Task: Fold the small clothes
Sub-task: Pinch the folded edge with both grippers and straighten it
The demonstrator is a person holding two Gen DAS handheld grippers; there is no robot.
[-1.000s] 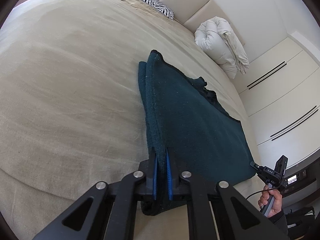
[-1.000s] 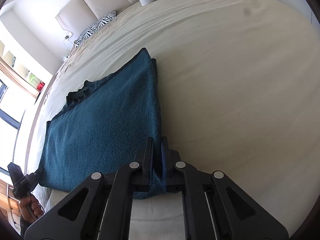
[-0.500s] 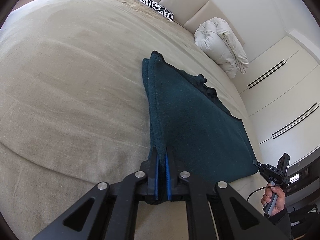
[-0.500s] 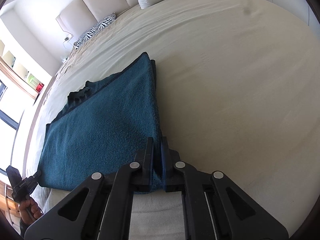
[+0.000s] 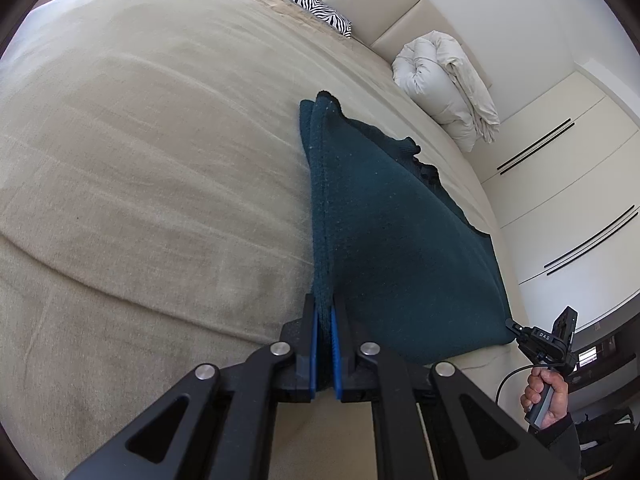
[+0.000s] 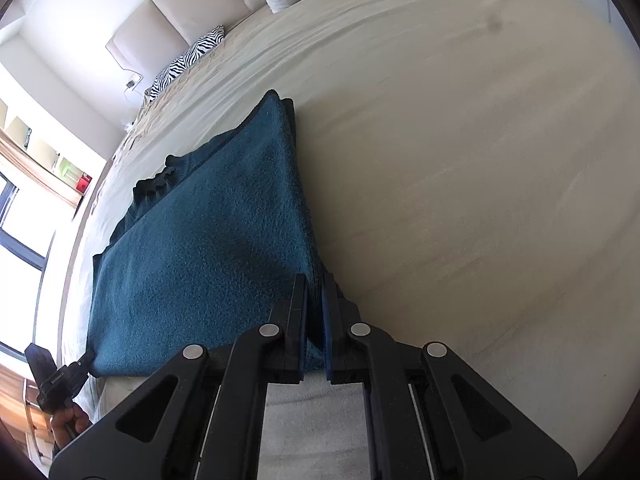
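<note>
A dark teal knitted garment (image 5: 400,240) lies folded over on the beige bed (image 5: 140,160), its far end resting on the cover. My left gripper (image 5: 325,308) is shut on one near corner of it. My right gripper (image 6: 315,288) is shut on the other near corner of the garment (image 6: 208,248). The near edge is stretched taut between the two grippers. The right gripper also shows at the lower right of the left wrist view (image 5: 516,330), and the left gripper at the lower left of the right wrist view (image 6: 86,360).
A zebra-striped pillow (image 5: 308,4) and a rolled white duvet (image 5: 444,84) lie by the padded headboard. White wardrobe doors (image 5: 568,200) stand on the right of the left wrist view. Shelves and a window (image 6: 24,184) show beyond the bed in the right wrist view.
Both grippers have moved the garment's near edge a little farther up the bed, keeping their hold. The fold has stayed in place.
</note>
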